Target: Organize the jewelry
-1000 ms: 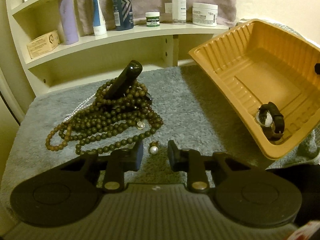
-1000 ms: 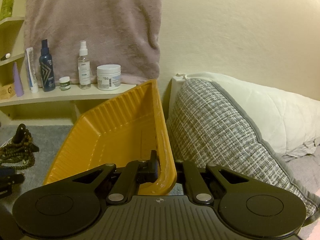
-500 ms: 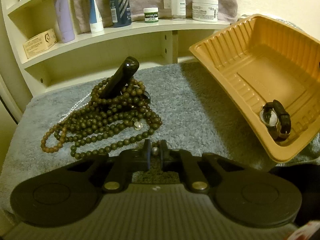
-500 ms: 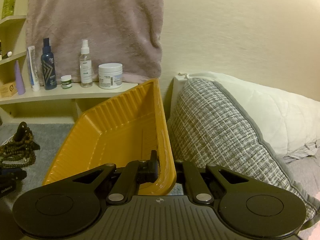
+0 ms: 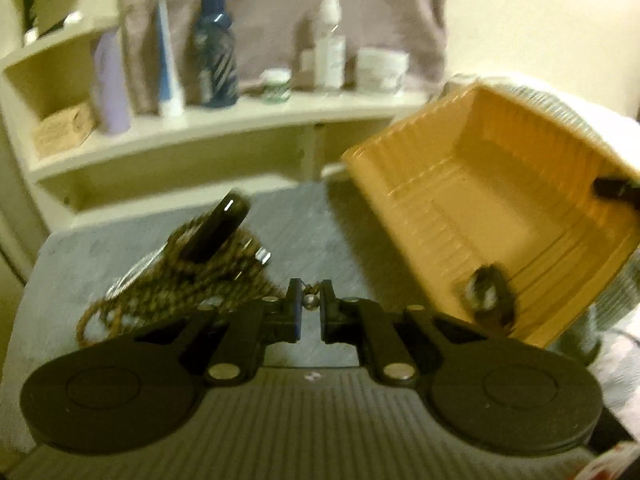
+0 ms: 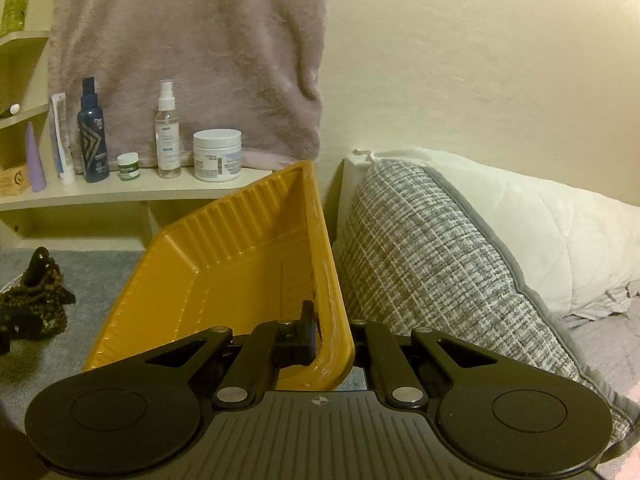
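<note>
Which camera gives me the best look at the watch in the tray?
The left wrist view: the watch lies, blurred, in the low corner of the tilted yellow tray. In the right wrist view the gripper body hides that corner, so no watch shows.

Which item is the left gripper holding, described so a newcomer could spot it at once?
Start at the orange tray tilted up on the grey mat, then look left to the heap of brown beads. Between them, the left gripper pinches a pearl earring in its fingers. It is one small pale bead, unlike the dark strands and the watch in the tray.
</note>
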Demonstrator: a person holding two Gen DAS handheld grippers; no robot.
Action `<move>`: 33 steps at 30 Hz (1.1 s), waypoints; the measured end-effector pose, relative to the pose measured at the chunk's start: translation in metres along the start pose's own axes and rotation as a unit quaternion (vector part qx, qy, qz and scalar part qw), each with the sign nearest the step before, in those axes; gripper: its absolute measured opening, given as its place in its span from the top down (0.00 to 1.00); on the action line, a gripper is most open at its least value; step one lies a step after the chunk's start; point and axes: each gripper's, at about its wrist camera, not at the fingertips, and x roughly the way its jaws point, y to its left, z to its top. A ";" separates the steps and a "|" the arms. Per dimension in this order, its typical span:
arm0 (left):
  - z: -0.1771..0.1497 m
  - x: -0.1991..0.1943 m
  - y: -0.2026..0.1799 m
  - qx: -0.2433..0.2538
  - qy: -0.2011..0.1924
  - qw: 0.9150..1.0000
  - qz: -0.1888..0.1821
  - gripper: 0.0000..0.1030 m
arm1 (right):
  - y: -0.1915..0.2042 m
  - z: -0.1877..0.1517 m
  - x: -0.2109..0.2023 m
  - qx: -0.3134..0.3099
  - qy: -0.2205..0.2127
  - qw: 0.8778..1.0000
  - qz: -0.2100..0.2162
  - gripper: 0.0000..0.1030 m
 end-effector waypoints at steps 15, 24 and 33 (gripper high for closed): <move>0.033 0.005 -0.061 0.039 -0.024 0.995 -0.094 0.93 | 0.000 0.000 -0.002 0.002 0.000 1.000 0.001 0.95; 0.026 0.022 -0.075 0.049 -0.007 0.994 -0.100 0.93 | 0.000 -0.001 0.000 0.006 0.001 1.000 0.002 0.95; 0.025 0.031 -0.071 0.037 -0.005 0.995 -0.094 0.74 | -0.004 -0.002 0.001 0.014 0.004 1.000 0.003 0.95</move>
